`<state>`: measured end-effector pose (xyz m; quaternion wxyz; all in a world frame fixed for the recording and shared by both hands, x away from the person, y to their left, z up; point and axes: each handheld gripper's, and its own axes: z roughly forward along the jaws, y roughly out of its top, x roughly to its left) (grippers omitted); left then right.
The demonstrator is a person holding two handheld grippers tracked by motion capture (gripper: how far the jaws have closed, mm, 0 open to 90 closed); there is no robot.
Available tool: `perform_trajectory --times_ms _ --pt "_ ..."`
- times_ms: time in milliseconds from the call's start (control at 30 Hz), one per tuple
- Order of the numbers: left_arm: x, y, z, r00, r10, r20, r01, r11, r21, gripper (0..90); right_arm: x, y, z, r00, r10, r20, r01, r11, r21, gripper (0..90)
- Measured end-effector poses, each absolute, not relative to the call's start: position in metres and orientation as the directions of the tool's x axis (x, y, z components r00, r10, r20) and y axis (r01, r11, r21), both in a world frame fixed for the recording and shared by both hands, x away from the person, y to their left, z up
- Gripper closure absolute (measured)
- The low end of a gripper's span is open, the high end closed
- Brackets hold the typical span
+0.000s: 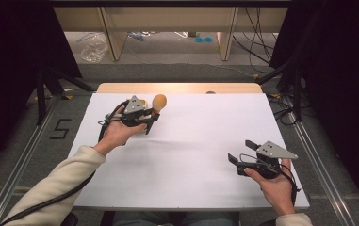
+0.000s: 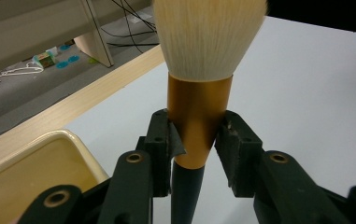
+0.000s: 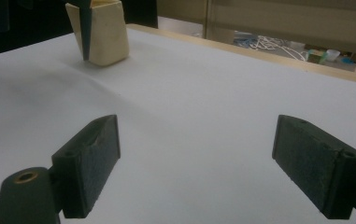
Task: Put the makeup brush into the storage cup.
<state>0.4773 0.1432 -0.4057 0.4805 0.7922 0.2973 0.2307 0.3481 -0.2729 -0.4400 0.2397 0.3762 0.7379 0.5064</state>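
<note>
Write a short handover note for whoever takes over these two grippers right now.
Left gripper: shut on the makeup brush, pads clamping its gold ferrule, bristles pointing away from the hand.
Right gripper: open, nothing between the pads, held low over the white table at its right side.
Cream container: stands at the far left of the table, just beside the left gripper.
Done: brush is gripped.
Left: probably setting the brush into the container; right gripper is free to steady it.

cream-bristled brush (image 2: 199, 116) with copper ferrule, dark handle; cream tray (image 2: 35, 172); white table (image 1: 191, 155).
</note>
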Motion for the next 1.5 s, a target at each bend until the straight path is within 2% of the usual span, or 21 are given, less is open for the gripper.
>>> perform_trajectory --times_ms 733,767,833,867,1000,1500 --pt "0.4766 0.1470 -0.4018 0.704 0.706 0.074 0.227 -0.322 0.919 66.8 0.3496 -0.2725 -0.4414 -0.604 0.796 0.029 0.299 0.194 0.934 16.1" --pt "0.4764 0.1468 -0.4015 0.704 0.706 0.076 0.224 -0.323 0.919 66.8 0.3482 -0.2744 -0.4397 -0.601 0.799 0.016 0.316 0.219 0.923 16.1" --pt "0.4759 0.1467 -0.4009 0.704 0.706 0.074 0.223 -0.319 0.921 66.8 0.3506 -0.2736 -0.4415 -0.601 0.799 0.004 0.278 0.204 0.939 16.1" --pt "0.4760 0.1471 -0.4003 0.705 0.705 0.077 0.221 -0.322 0.921 66.8 0.3495 -0.2726 -0.4414 -0.604 0.796 0.031 0.299 0.191 0.935 16.1" --pt "0.4758 0.1485 -0.3995 0.702 0.708 0.083 0.213 -0.319 0.923 66.8 0.3484 -0.2744 -0.4398 -0.601 0.799 0.013 0.313 0.220 0.924 16.1" --pt "0.4751 0.1520 -0.3974 0.690 0.719 0.077 0.196 -0.289 0.937 66.8 0.3494 -0.2738 -0.4411 -0.601 0.799 0.021 0.304 0.204 0.930 16.2"
